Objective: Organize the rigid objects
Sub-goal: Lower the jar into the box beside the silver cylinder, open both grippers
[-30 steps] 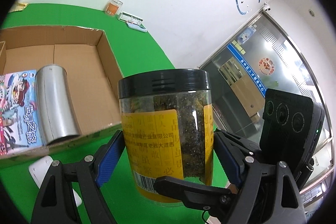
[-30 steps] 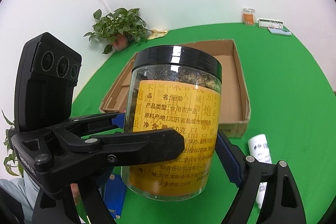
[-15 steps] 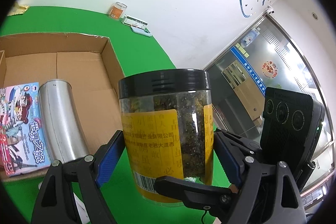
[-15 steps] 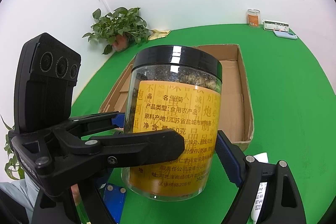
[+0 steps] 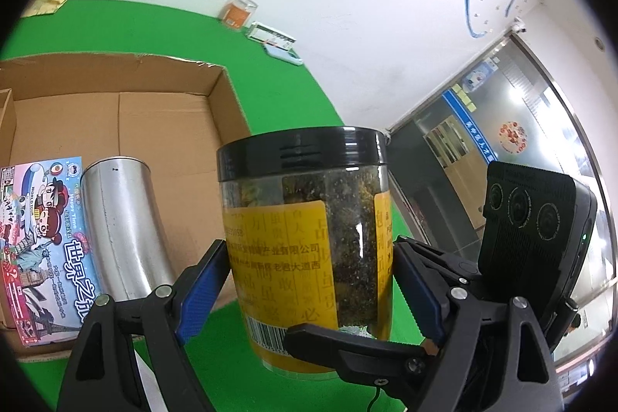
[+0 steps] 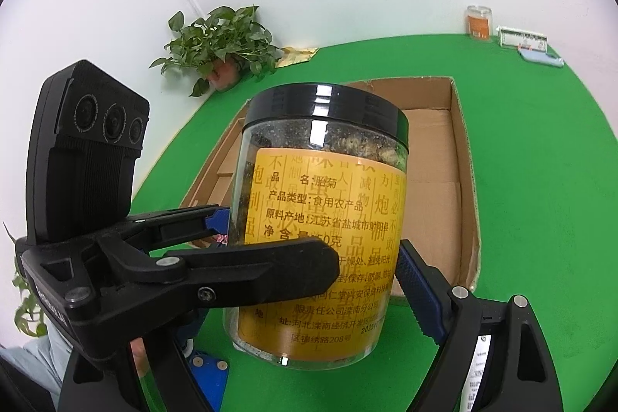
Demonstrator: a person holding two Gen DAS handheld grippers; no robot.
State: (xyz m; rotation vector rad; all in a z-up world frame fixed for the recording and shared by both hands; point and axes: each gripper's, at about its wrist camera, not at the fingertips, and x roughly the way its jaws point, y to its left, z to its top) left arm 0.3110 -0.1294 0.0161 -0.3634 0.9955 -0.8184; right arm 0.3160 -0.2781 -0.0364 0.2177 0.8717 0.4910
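Left gripper [image 5: 309,280]: clamping the chrysanthemum tea jar [image 5: 309,257], upright, mid-air.
Right gripper [image 6: 313,257]: also gripping it.
Change: cardboard box [image 5: 228,91] at 10 o'clock is drawing nearer, steel can [image 5: 123,222] growing.
Meaning: jar is likely heading into the box.

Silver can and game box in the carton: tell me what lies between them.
Nothing. In the left wrist view the silver can lies right beside the game box on the carton floor; no gap shows.
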